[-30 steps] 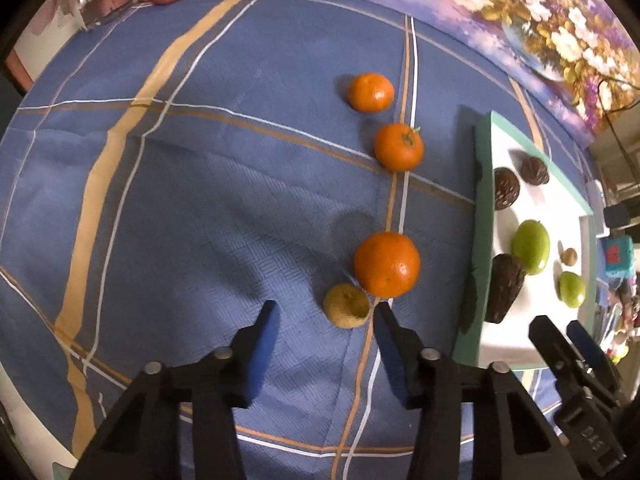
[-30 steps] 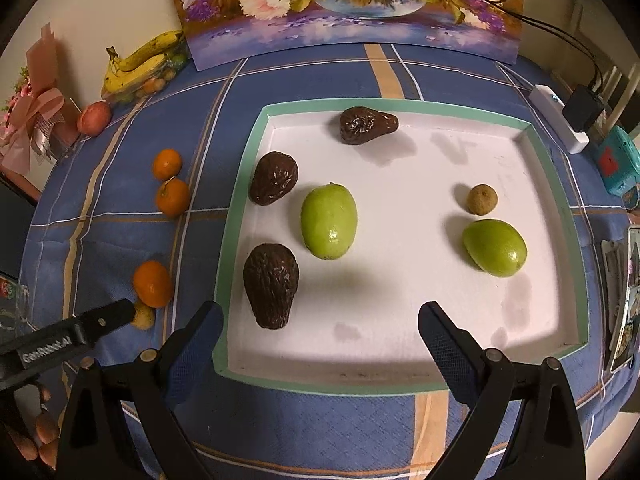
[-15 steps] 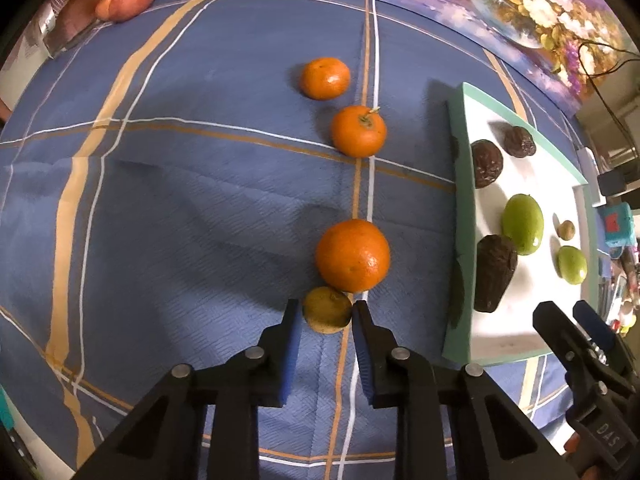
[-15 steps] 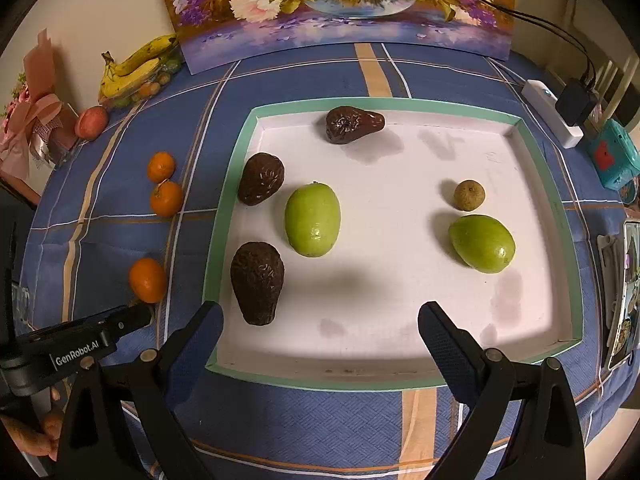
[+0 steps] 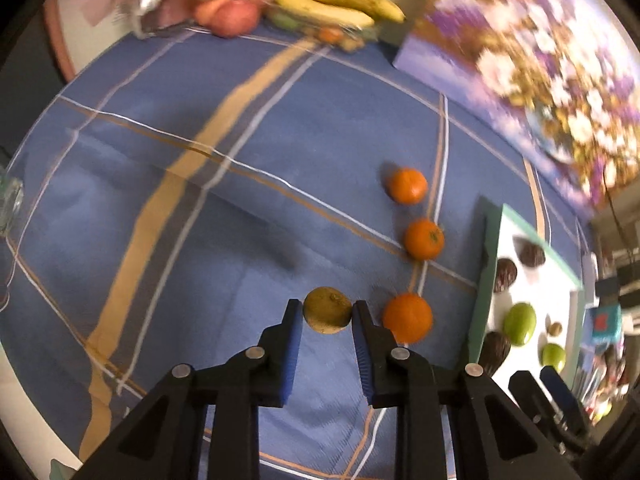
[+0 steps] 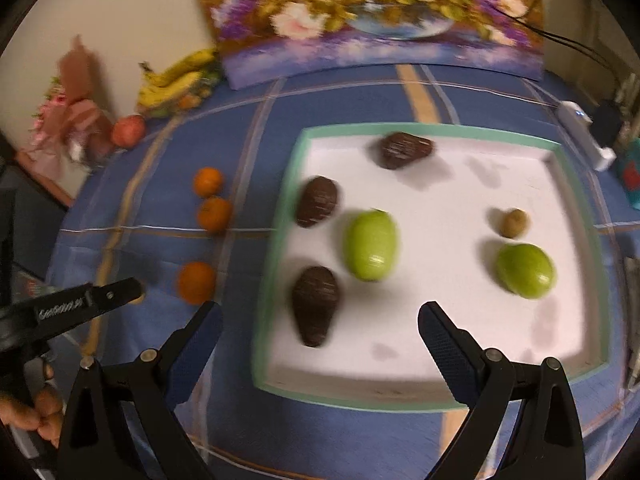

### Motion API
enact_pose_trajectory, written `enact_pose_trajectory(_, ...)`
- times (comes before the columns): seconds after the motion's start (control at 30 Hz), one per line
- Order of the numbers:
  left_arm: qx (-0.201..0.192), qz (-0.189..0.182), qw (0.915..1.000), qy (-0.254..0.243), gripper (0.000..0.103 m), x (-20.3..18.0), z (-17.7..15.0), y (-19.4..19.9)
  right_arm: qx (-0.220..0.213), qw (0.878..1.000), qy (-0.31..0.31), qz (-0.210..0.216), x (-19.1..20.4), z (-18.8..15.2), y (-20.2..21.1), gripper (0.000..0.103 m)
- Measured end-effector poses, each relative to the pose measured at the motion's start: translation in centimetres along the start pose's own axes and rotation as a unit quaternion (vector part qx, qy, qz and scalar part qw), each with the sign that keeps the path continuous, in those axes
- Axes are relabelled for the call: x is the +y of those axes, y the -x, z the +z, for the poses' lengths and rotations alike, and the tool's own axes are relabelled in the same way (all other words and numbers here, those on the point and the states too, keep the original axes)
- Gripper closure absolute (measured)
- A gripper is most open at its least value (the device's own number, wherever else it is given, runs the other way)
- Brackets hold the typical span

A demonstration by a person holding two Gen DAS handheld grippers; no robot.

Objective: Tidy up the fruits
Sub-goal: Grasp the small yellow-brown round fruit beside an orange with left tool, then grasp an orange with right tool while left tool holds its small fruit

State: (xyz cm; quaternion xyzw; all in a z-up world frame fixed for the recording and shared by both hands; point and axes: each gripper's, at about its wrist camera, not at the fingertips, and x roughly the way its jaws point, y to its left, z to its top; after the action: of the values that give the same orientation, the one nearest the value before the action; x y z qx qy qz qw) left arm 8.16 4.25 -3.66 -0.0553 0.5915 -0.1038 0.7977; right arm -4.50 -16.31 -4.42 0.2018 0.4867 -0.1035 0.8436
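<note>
- Two blue pads of the left gripper (image 5: 327,316) are clamped on a small brownish-yellow fruit (image 5: 327,315), one pad against each side of it; the blue cloth shows behind the fruit, and whether it is clear of the cloth I cannot tell.
- Just right of that grip an orange (image 5: 407,318) sits on the tablecloth (image 5: 200,240), with a second orange (image 5: 423,239) and a third orange (image 5: 408,186) lined up beyond it.
- Further right is the green-rimmed white tray (image 6: 280,216), and the right gripper (image 6: 320,344) hangs over its near edge with its jaws standing wide apart and nothing between them.
- Inside the tray, on the left, lie three dark wrinkled fruits (image 6: 315,304) and a green fruit (image 6: 371,245).
- On the tray's right side a second green fruit (image 6: 525,270) lies with a small brown fruit (image 6: 514,222) just behind it.
- At the far edge of the table there are bananas (image 5: 336,4), a red apple (image 5: 232,18) and a flower painting (image 6: 376,16) leaning on the wall.
- At the bottom left of the right wrist view a hand (image 6: 38,412) grips the left tool's handle.
</note>
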Motion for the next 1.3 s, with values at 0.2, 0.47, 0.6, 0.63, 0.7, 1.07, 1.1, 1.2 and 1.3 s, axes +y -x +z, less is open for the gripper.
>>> enact_pose_trajectory(0.2,-0.012,-0.003,0.9998,0.013,0.076,1.3,0.7,0.3,-0.019,0.999,0.030,0.037,2.3,0.6,-0.4,0.006)
enact_pose_trajectory(0.47,-0.008,0.000,0.9998,0.020,0.076,1.7,1.6,0.3,-0.016,0.996,0.070,0.058,5.3,1.3,-1.8,0.042)
enact_pose_trajectory(0.6,0.000,0.011,0.9997,0.023,0.076,1.9,2.0,-0.6,0.000,0.994,0.093,0.058,7.0,1.4,-3.5,0.051)
enact_pose_trajectory(0.63,0.002,0.011,0.9997,0.024,0.076,1.9,2.0,-0.8,0.004,0.994,0.097,0.060,7.3,1.4,-3.8,0.052)
enact_pose_trajectory(0.7,0.008,0.011,0.9996,0.024,0.076,1.9,2.2,-1.3,0.012,0.992,0.104,0.066,7.9,1.5,-4.7,0.053)
enact_pose_trajectory(1.07,0.026,0.018,0.9991,0.029,0.076,2.1,3.0,-3.4,0.045,0.988,0.129,0.067,10.0,1.4,-8.1,0.060)
enact_pose_trajectory(1.1,0.026,0.019,0.9991,0.029,0.076,2.1,3.1,-3.5,0.047,0.988,0.130,0.069,10.1,1.4,-8.2,0.060)
enact_pose_trajectory(1.2,0.028,0.020,0.9990,0.030,0.076,2.1,3.1,-3.8,0.051,0.986,0.142,0.069,10.8,1.3,-8.7,0.062)
enact_pose_trajectory(1.3,0.030,0.021,0.9989,0.029,0.076,2.0,3.2,-3.9,0.055,0.985,0.151,0.062,11.2,1.1,-9.2,0.064)
